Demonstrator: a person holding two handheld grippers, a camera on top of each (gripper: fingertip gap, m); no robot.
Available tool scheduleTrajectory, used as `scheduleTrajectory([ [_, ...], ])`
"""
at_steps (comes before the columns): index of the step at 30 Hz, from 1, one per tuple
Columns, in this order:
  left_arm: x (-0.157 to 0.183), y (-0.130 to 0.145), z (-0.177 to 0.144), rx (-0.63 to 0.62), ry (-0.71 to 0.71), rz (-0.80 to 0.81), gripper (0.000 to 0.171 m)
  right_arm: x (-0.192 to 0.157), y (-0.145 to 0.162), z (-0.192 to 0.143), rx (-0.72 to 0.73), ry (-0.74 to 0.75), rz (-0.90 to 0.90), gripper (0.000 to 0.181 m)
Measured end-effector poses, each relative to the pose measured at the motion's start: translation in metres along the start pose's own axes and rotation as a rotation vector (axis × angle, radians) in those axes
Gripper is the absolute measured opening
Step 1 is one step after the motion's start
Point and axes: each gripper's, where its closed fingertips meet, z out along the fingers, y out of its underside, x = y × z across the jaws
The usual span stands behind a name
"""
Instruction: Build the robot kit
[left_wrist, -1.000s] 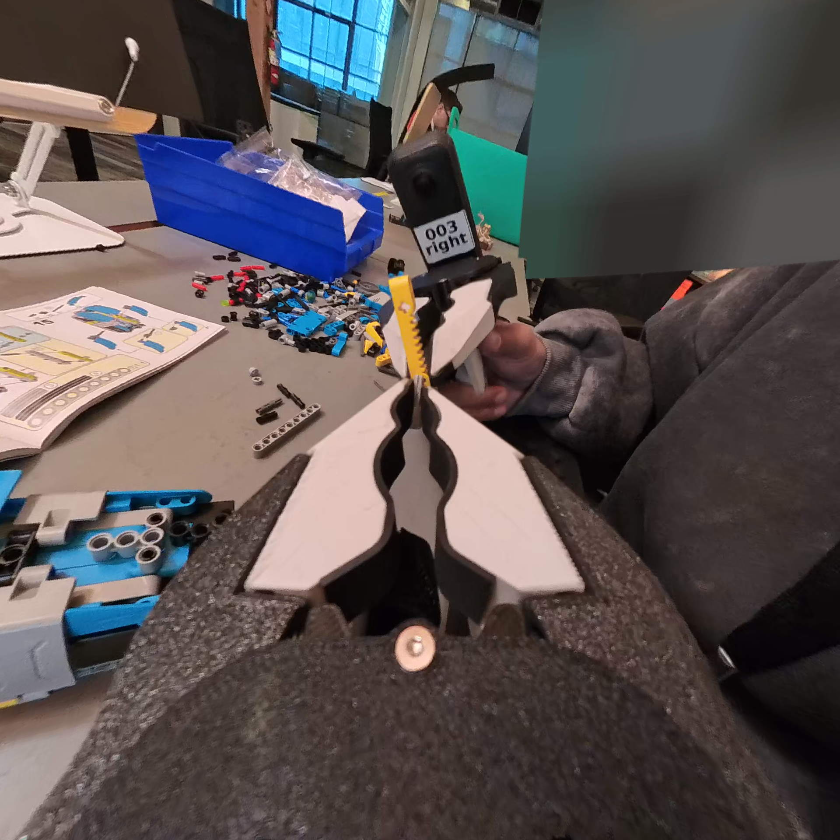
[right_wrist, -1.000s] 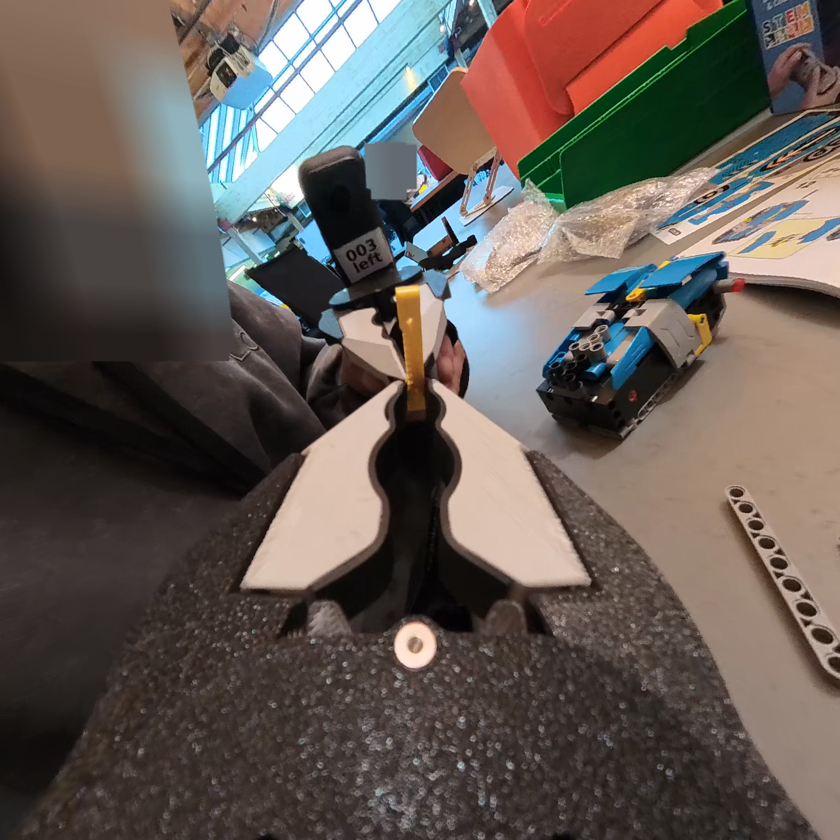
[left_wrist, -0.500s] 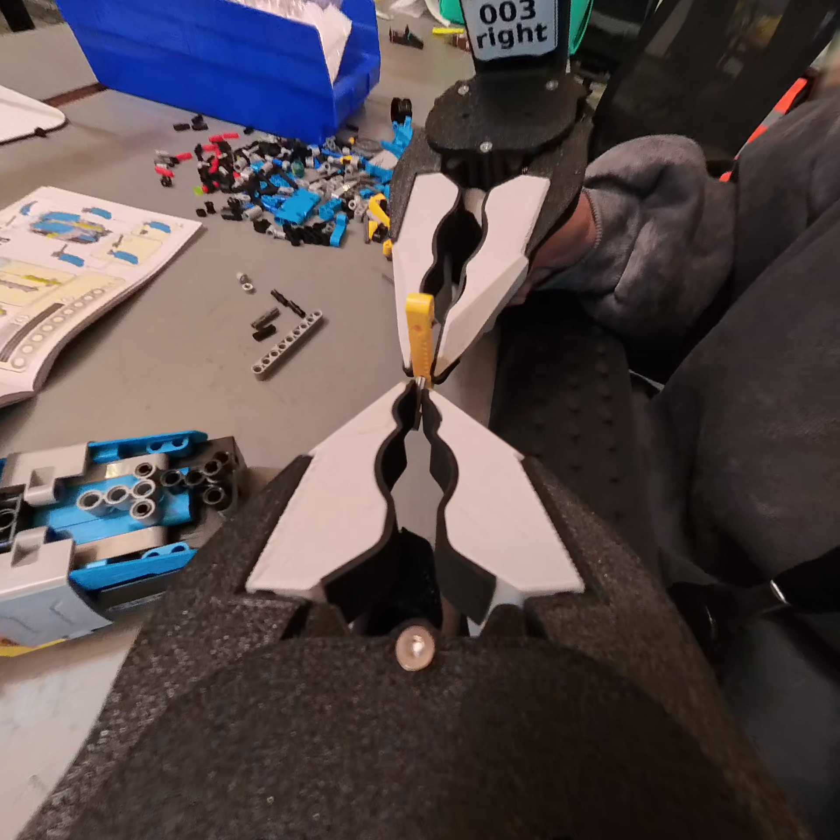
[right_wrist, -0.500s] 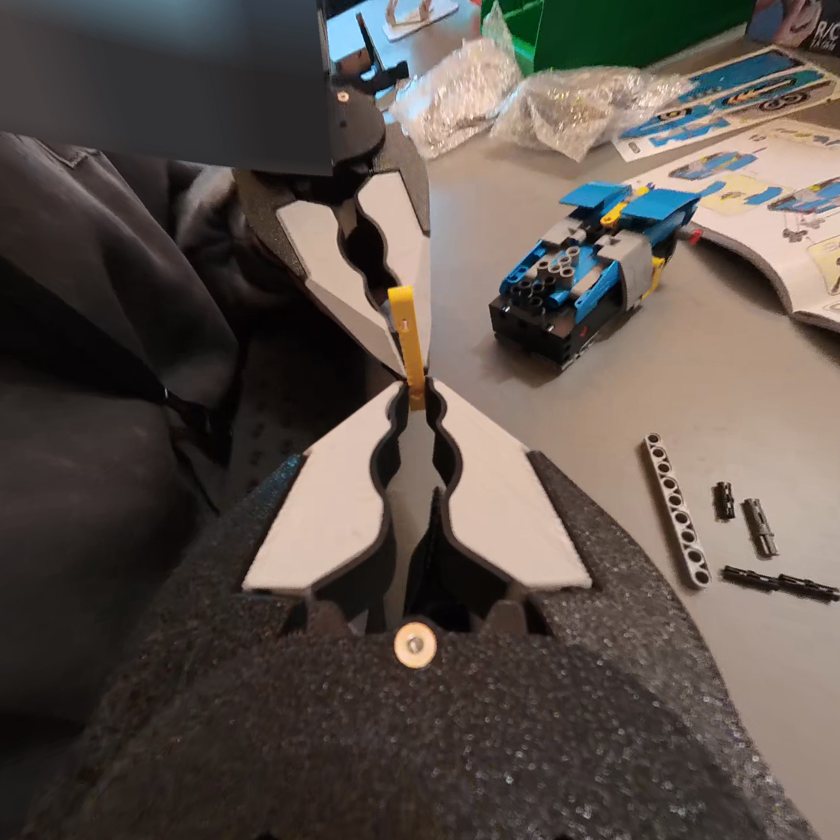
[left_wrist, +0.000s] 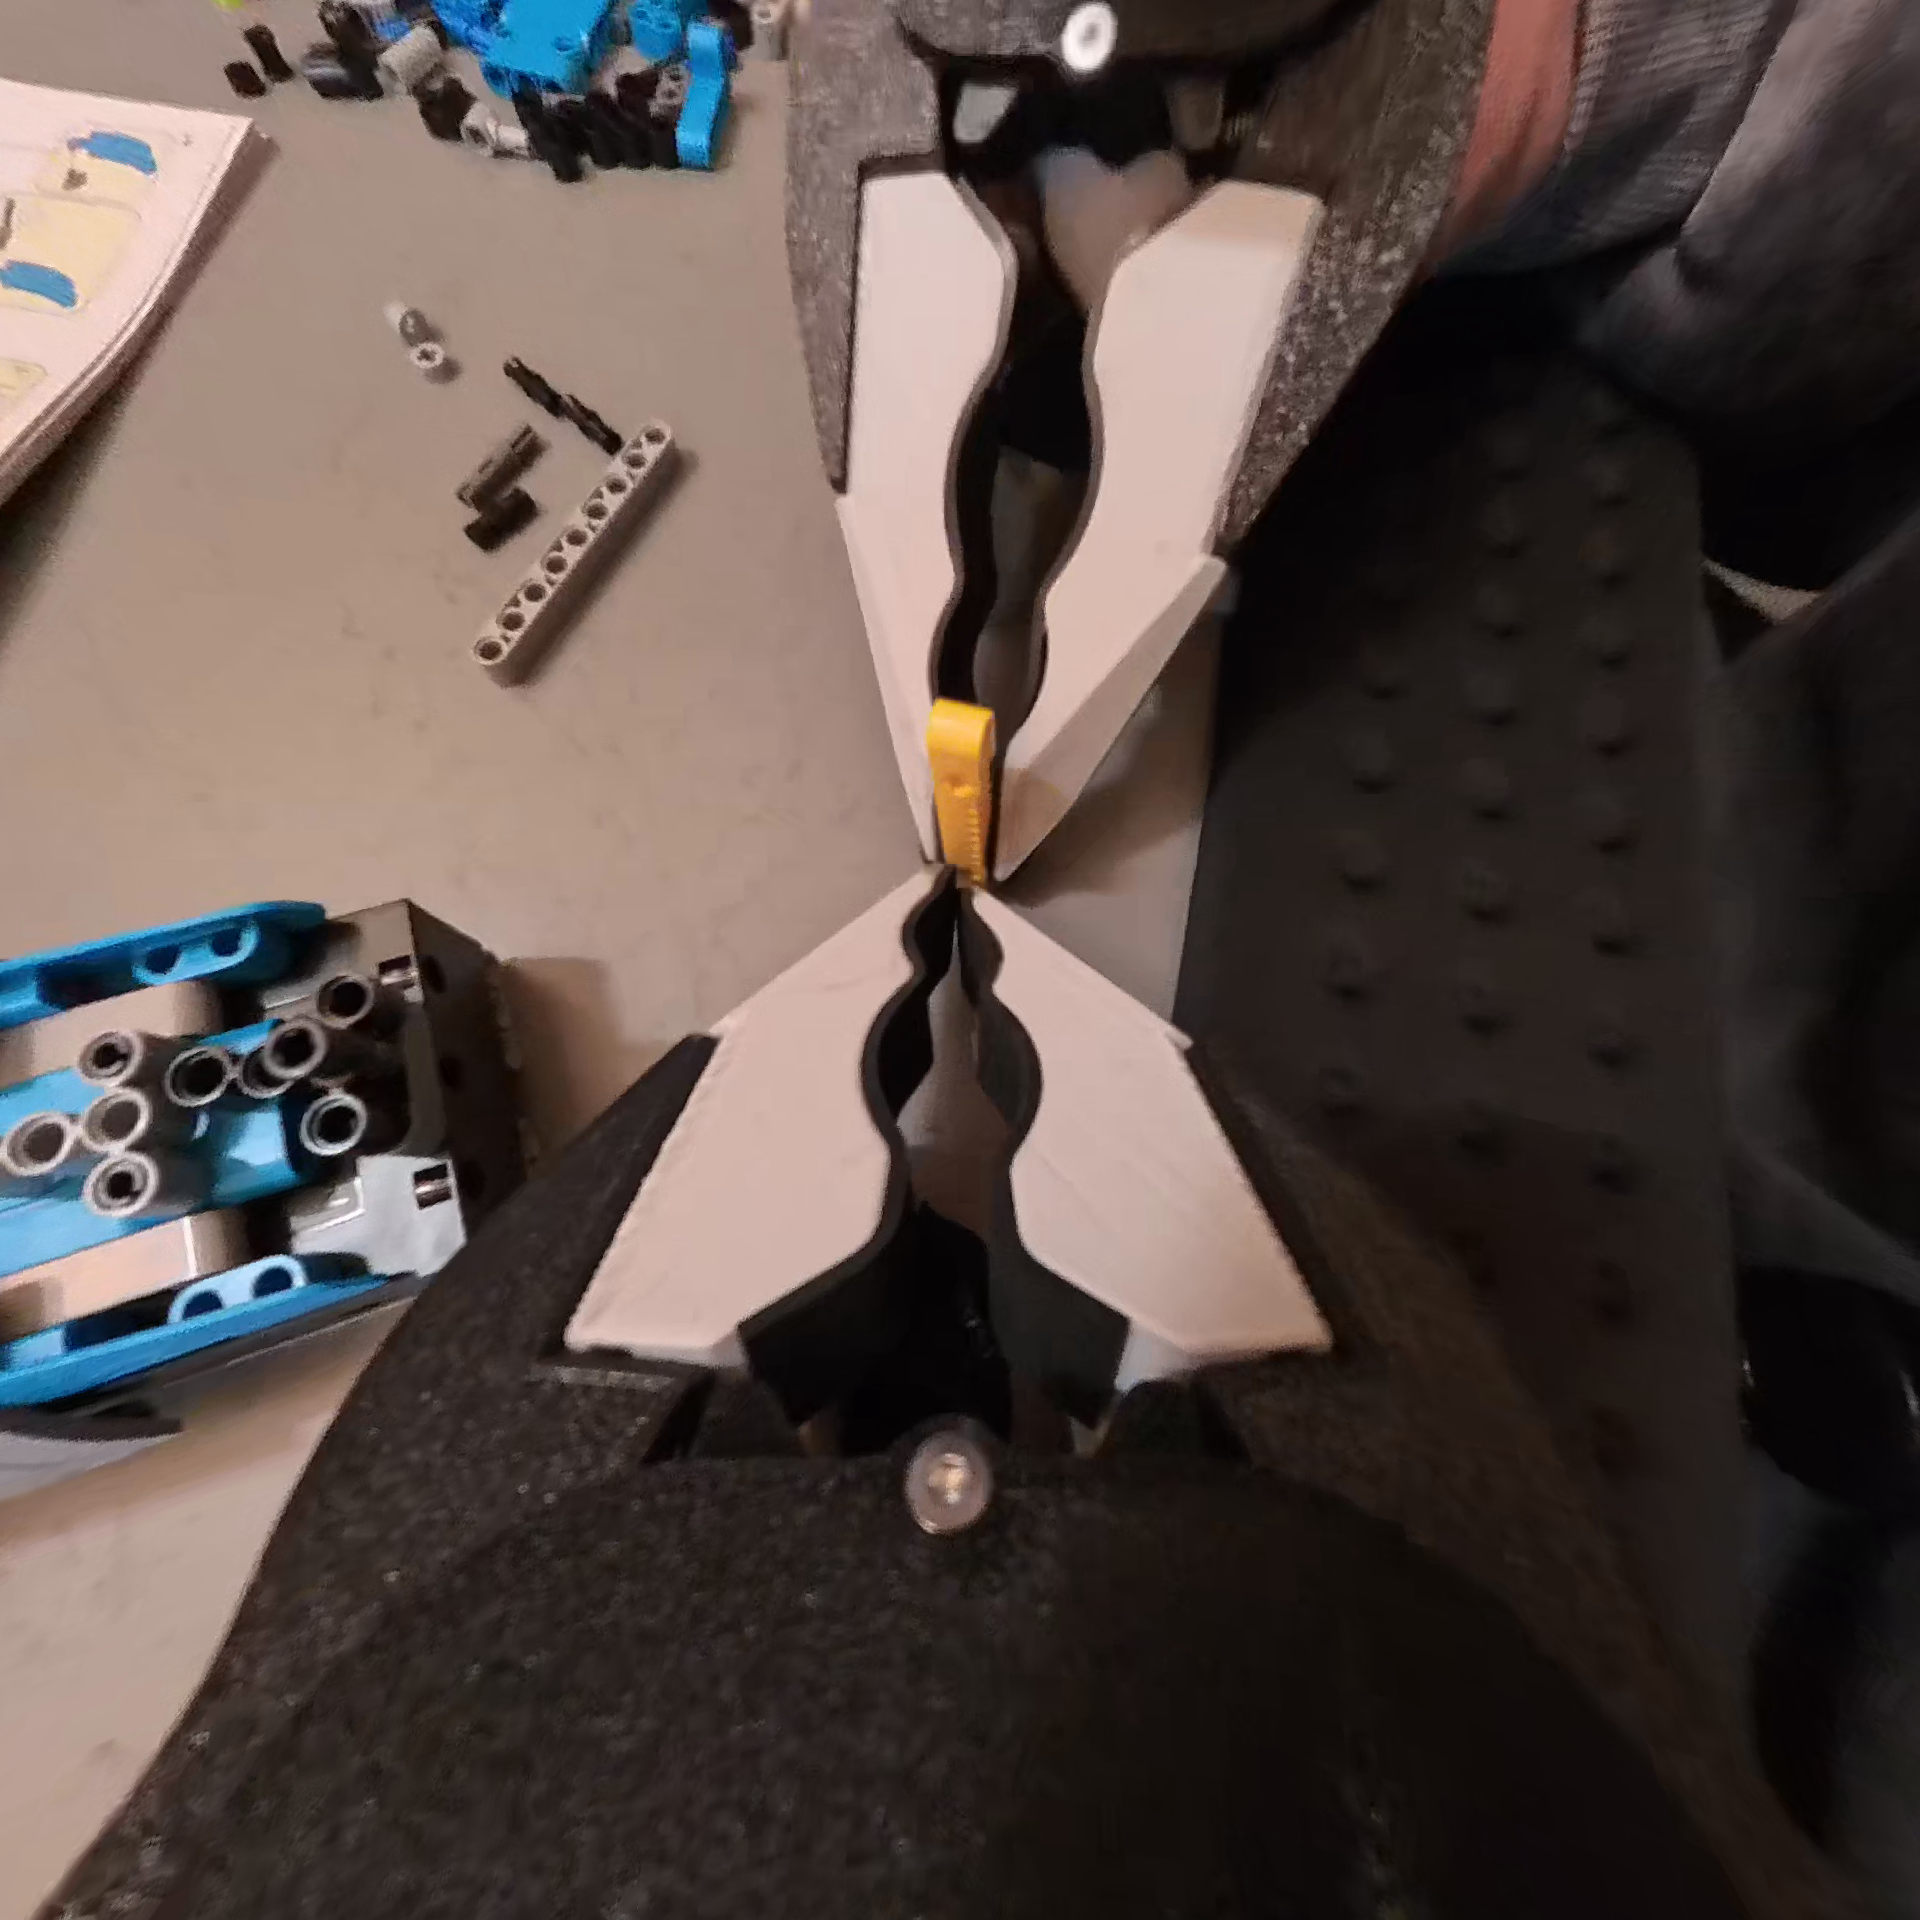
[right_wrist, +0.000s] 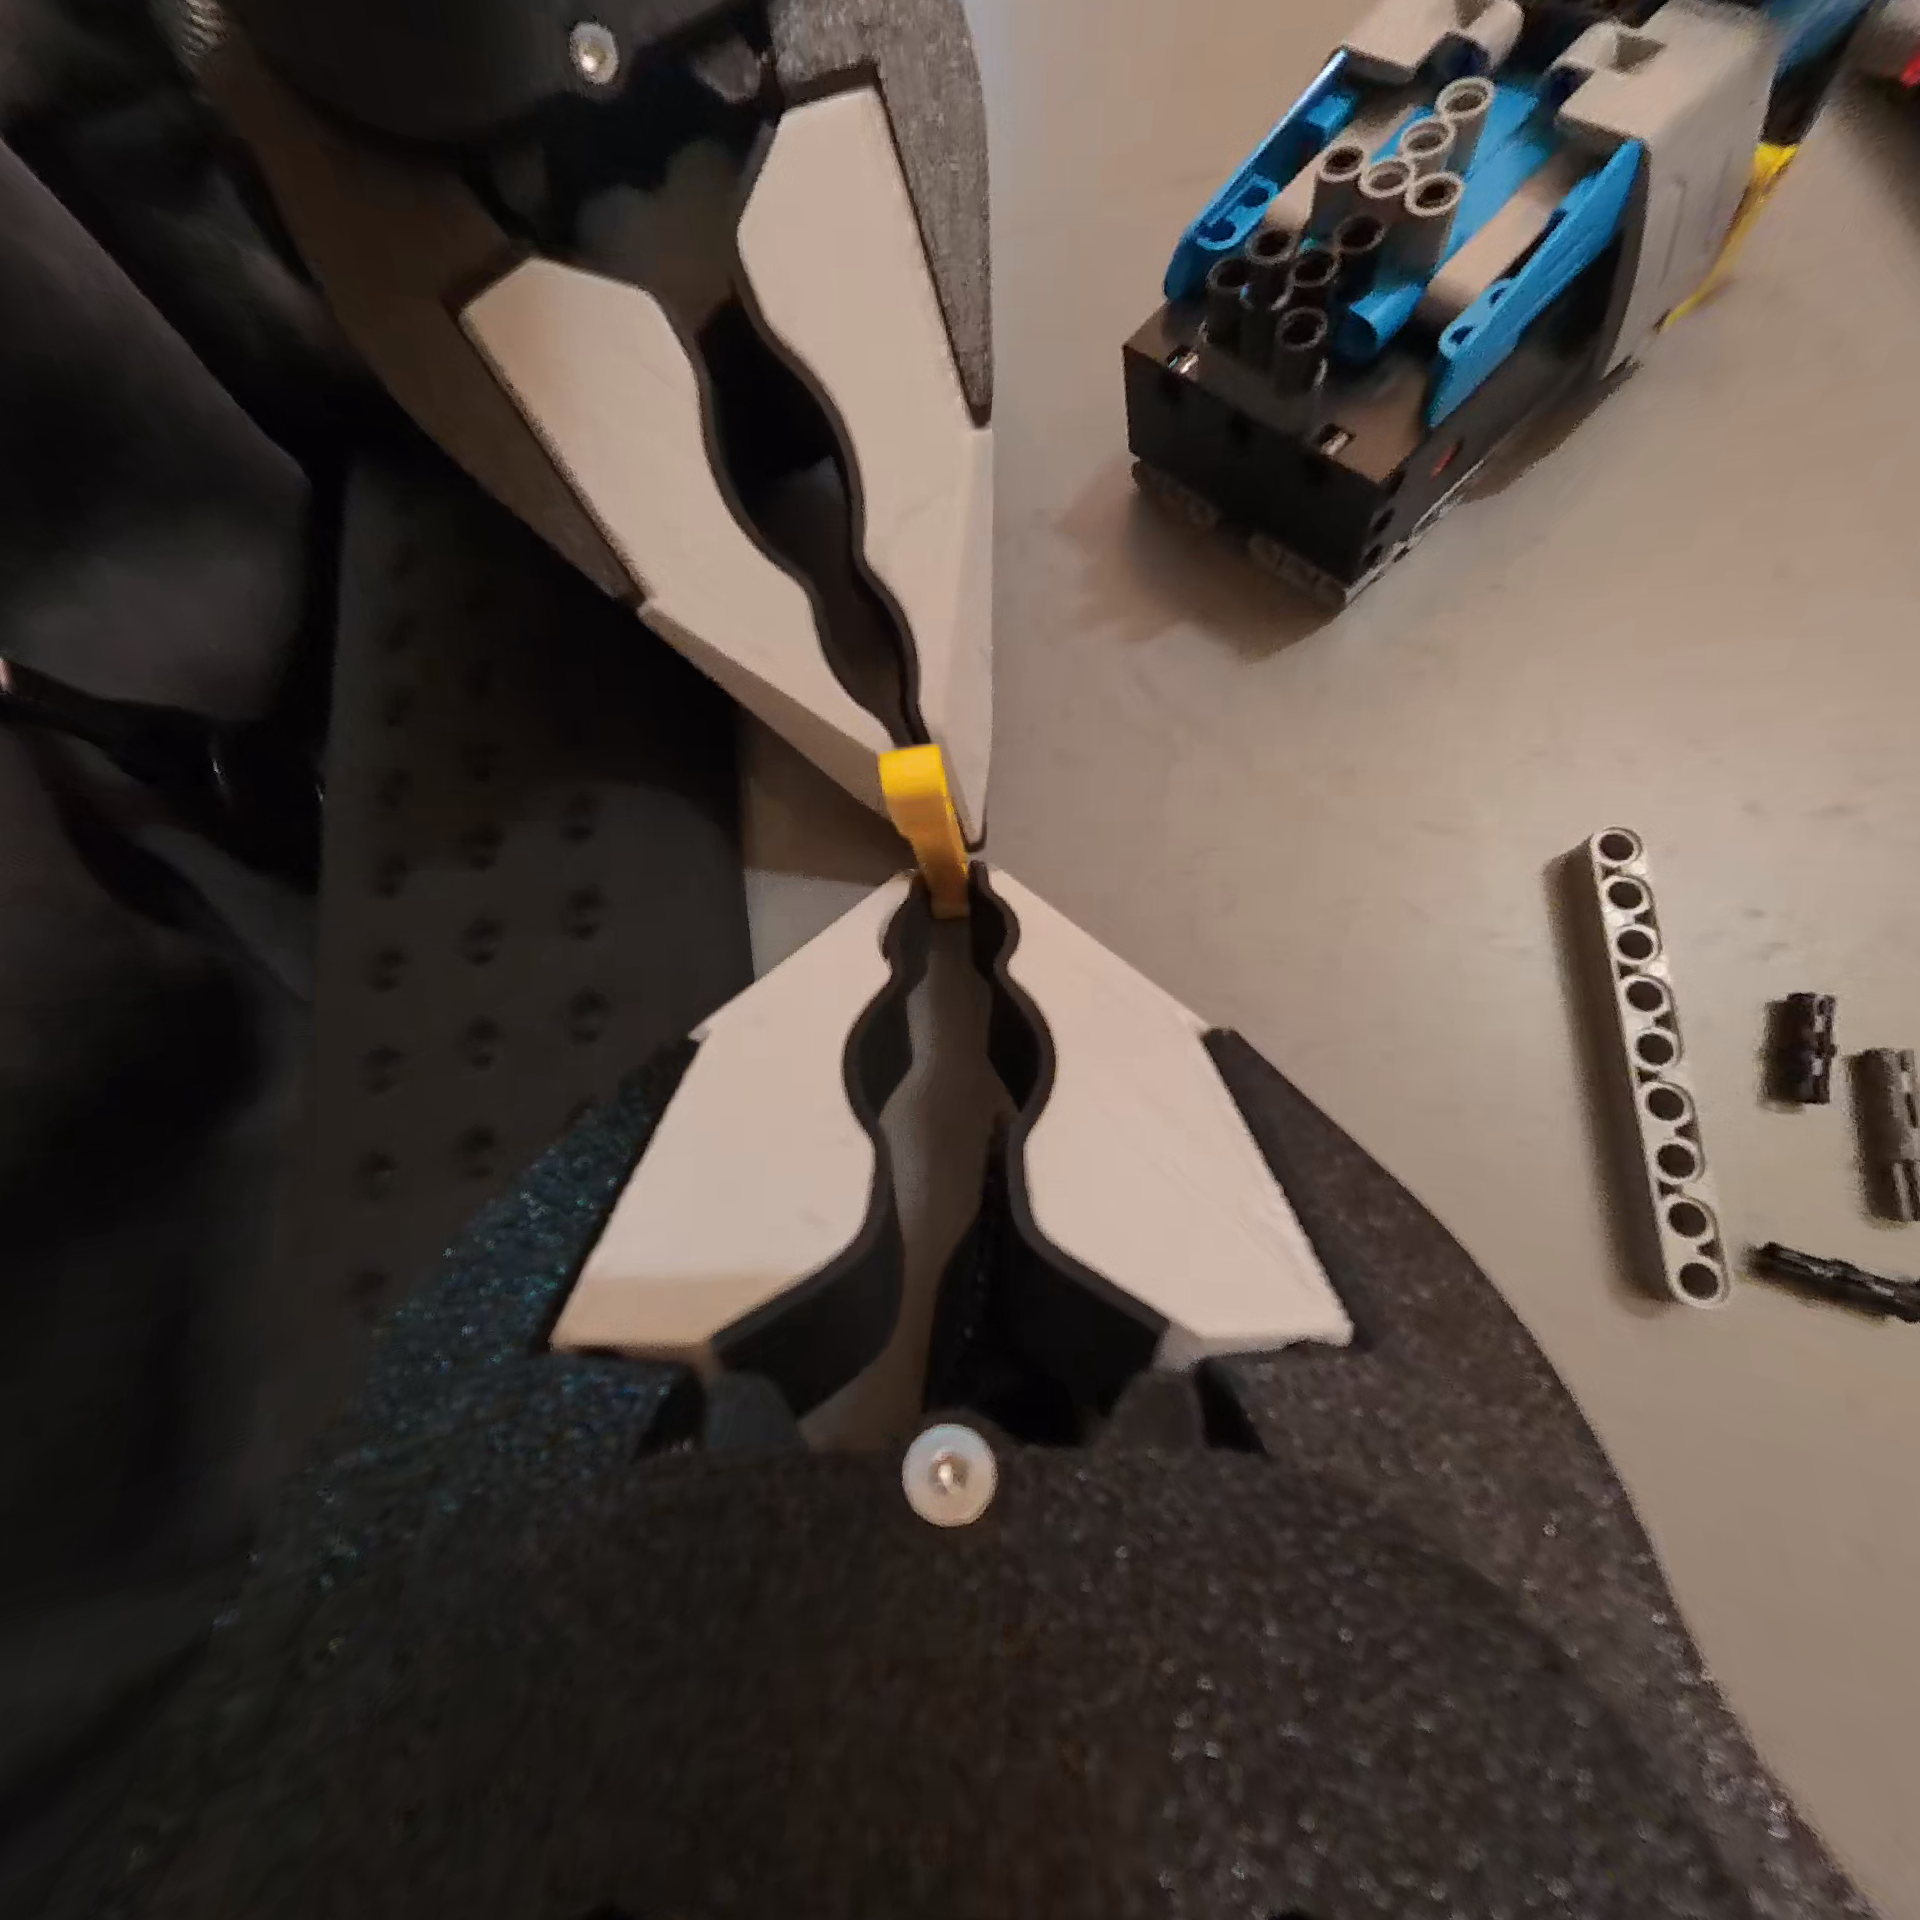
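Two grippers meet tip to tip over the table edge, both clenched on one small yellow toothed piece (left_wrist: 961, 792). The left gripper (left_wrist: 958, 902), seen from its own wrist cam, pinches the near end of the piece w/ its tips closed almost flush; the right gripper (left_wrist: 961, 831) comes in from directly opposite, its grey fingers (left_wrist: 914, 457) clamped around the piece's middle, so the rounded far end pokes back between them. From the right wrist cam the same picture reversed: right gripper (right_wrist: 951, 883) tips grip the yellow toothed piece (right_wrist: 925, 821), left gripper (right_wrist: 951, 800) bears in from above-left. The piece's long axis runs roughly along the line joining both tools, approx. in line w/ their fingers; neither is nearer, since both hold it. It hangs clear of the grey table (left_wrist: 312, 727), above the edge where a dark perforated seat (left_wrist: 1455, 935) shows. Outward: a part-built blue-and-black model car (right_wrist: 1455, 312) sits near, to the left gripper's side; a long grey holed beam (right_wrist: 1652, 1060) w/ black pins (right_wrist: 1797, 1044) lies beside it; a booklet (left_wrist: 94, 239) and a loose parts pile (left_wrist: 582, 83) farther off.
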Motion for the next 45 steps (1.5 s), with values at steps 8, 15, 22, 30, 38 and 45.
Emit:
scheduleTrajectory([
  [8, 0.002, -0.003, -0.013, 0.064, 0.031, 0.005, 0.013, 0.0, 0.001, -0.002, 0.006, 0.015, -0.02, 0.007],
  [15, 0.002, 0.001, -0.011, 0.029, 0.035, 0.028, 0.022, 0.003, 0.015, -0.01, -0.028, 0.0, 0.018, 0.008],
  [22, 0.006, 0.01, -0.026, 0.024, 0.069, 0.026, 0.022, 0.006, 0.007, -0.014, -0.003, 0.079, -0.049, 0.007],
  [30, 0.011, 0.027, -0.016, -0.084, 0.045, 0.113, 0.01, 0.01, 0.011, -0.007, -0.045, 0.124, -0.093, 0.009],
  [38, 0.013, 0.016, -0.014, -0.053, 0.084, 0.062, 0.006, -0.014, -0.007, -0.004, -0.019, 0.129, -0.223, 0.017],
  [45, 0.016, -0.001, -0.013, -0.017, 0.083, 0.066, 0.006, -0.012, -0.002, 0.001, -0.086, 0.183, -0.267, 0.003],
])
